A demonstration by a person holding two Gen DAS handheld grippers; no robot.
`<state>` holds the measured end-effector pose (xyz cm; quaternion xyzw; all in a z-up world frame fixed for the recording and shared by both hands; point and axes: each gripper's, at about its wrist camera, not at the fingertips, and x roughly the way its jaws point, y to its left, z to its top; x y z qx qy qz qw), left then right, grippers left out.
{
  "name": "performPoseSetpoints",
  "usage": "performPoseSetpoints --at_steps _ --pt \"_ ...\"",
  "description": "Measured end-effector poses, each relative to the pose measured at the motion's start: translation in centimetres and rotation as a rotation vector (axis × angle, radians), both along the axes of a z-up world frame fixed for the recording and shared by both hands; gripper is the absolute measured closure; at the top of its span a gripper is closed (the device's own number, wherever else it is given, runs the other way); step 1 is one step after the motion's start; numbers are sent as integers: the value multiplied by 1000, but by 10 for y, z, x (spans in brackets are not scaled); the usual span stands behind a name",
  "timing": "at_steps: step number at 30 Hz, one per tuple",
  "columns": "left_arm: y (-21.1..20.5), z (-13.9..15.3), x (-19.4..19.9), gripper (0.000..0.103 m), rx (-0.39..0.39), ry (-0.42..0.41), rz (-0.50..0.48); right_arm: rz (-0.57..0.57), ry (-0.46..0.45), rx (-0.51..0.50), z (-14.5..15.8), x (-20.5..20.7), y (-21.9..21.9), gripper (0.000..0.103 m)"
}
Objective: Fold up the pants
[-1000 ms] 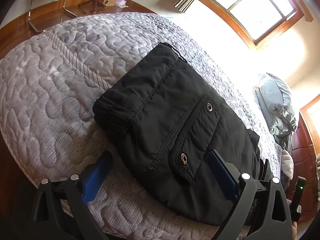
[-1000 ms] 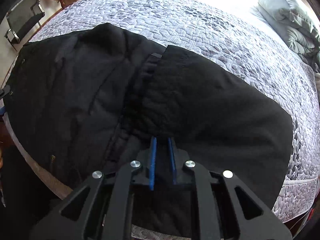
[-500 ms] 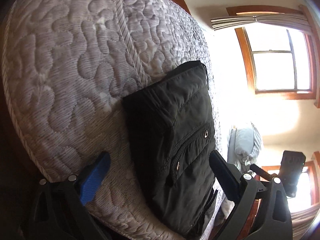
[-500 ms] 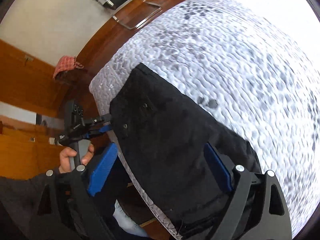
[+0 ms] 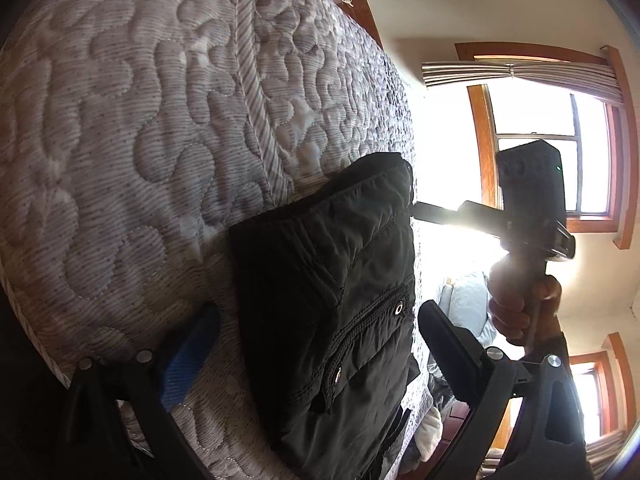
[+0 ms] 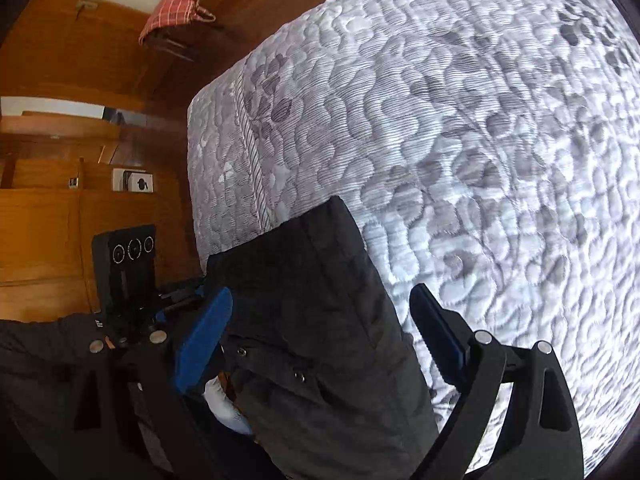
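Folded black pants (image 5: 332,300) lie flat near corner of quilted bed (image 5: 132,120). Left hand-held gripper (image 5: 316,344) spread wide over them, pads clear of cloth. Right hand-held gripper (image 6: 320,336) just sprung wide, pants below, nothing pinched. 2 snaps on pocket flap.

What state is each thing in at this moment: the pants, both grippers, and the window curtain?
pants: folded into a compact stack, lying on the mattress near its edge, pocket flap snapped shut.
left gripper: open, holding nothing, jaws either side of the pants.
right gripper: open, holding nothing, jaws either side of the pants.
curtain: drawn aside and bunched, window uncovered.
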<state>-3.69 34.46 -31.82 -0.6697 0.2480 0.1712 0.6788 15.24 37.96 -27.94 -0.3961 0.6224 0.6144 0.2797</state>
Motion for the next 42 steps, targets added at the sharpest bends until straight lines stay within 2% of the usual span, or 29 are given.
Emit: performPoseSetpoints --at_steps 4,9,12,14,15,16,17,19,22,28,35,42 --pt "-5 -3 3 7 -7 -20 -51 80 48 -39 -23 -19 13 13" --pt "10 -18 -7 6 -115 -57 26 160 61 -86 -44 -34 20 12" --pt "12 -17 0 5 -98 -41 3 164 86 -111 -47 -31 24 12" --pt "10 -14 0 20 -89 -15 8 175 97 -120 -45 -30 24 22" --pt "9 -13 -4 40 -95 15 7 188 101 -125 -44 -30 24 34" --pt "8 -16 -7 49 -119 30 21 196 96 -127 -42 -29 23 39" --pt "8 -19 -11 52 -142 30 33 200 93 -126 -40 -29 23 44" --pt "9 -19 -14 60 -149 35 33 202 80 -121 -37 -30 23 61" --pt "7 -4 -8 67 -77 39 -1 192 68 -102 -25 -26 18 71" --pt "4 37 6 70 47 36 -54 178 29 -49 11 -24 6 73" --pt "-5 83 22 70 137 13 -97 177 -43 14 66 -19 -13 74" --pt "-28 126 38 71 263 2 -152 198 -105 92 114 -17 -42 76"
